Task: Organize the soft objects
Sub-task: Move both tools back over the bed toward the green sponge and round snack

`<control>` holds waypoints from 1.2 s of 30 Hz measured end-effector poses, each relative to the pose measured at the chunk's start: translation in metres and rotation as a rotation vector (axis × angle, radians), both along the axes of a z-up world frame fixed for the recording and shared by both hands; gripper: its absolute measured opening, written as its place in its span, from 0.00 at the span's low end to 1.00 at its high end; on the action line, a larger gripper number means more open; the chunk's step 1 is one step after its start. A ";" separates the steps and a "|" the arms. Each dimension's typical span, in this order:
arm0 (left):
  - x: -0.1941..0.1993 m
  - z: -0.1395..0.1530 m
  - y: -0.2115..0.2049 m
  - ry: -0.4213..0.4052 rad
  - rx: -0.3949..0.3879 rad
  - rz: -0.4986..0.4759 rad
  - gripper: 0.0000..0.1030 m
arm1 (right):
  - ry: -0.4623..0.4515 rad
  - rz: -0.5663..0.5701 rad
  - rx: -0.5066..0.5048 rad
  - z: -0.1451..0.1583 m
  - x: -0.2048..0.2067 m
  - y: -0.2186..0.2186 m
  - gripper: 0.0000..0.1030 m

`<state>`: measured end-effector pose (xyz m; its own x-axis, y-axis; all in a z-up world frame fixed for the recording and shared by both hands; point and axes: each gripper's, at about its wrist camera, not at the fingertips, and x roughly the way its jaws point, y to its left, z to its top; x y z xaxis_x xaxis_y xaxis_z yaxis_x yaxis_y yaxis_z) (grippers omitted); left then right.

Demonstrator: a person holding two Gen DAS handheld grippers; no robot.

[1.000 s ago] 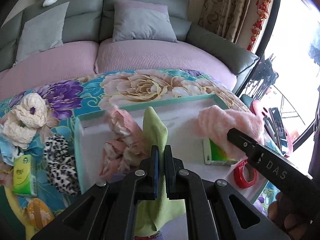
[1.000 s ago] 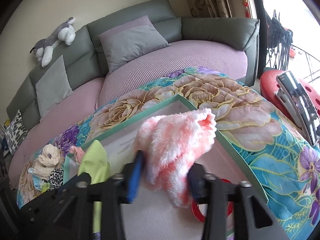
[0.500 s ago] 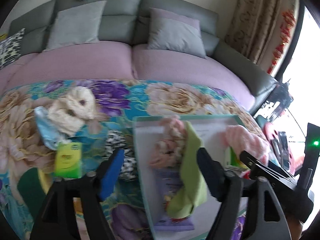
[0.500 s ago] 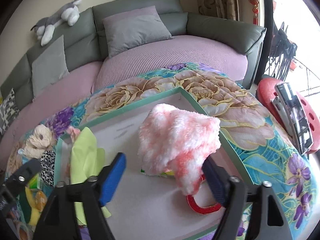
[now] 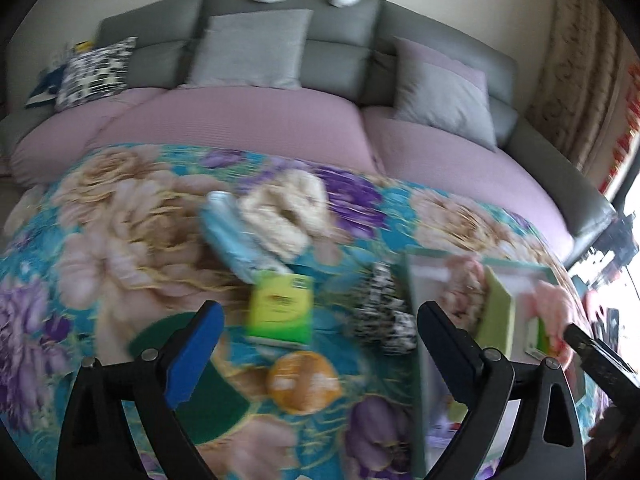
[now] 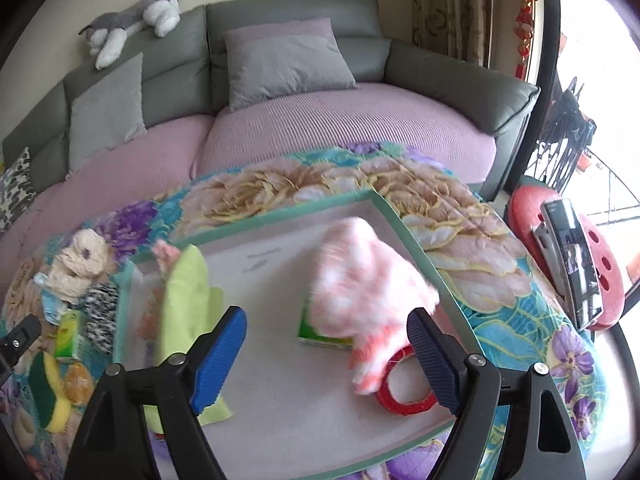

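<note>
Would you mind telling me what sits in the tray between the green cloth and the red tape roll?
In the right wrist view, the fluffy pink cloth lies between the green cloth and the red tape roll, draped over a green-and-white packet on the tray.

No lettering can be read anywhere in either view. The green tissue pack (image 5: pixel 280 306) near the middle of the floral desk carries a printed label, but motion blur smears it past reading. The second green pack (image 6: pixel 320 330) in the tray (image 6: pixel 420 248) shows no legible face.
</note>
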<state>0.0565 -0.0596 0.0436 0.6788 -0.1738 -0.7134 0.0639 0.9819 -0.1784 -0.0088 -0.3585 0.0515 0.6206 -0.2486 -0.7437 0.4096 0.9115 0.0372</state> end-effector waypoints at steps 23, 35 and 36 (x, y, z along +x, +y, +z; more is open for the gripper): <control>-0.013 -0.018 0.122 0.048 -0.039 0.244 0.95 | -0.013 0.336 0.062 -0.006 0.033 0.131 0.82; -0.005 -0.045 0.134 0.141 -0.100 0.225 0.95 | 0.082 0.563 0.127 -0.040 0.044 0.209 0.82; -0.005 -0.046 0.132 0.145 -0.103 0.221 0.95 | 0.092 0.570 0.128 -0.043 0.044 0.211 0.81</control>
<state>0.0515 0.0726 -0.0022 0.6001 -0.1093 -0.7925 -0.1832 0.9455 -0.2692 0.0351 -0.1472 0.0087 0.5612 0.2006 -0.8030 -0.1372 0.9793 0.1487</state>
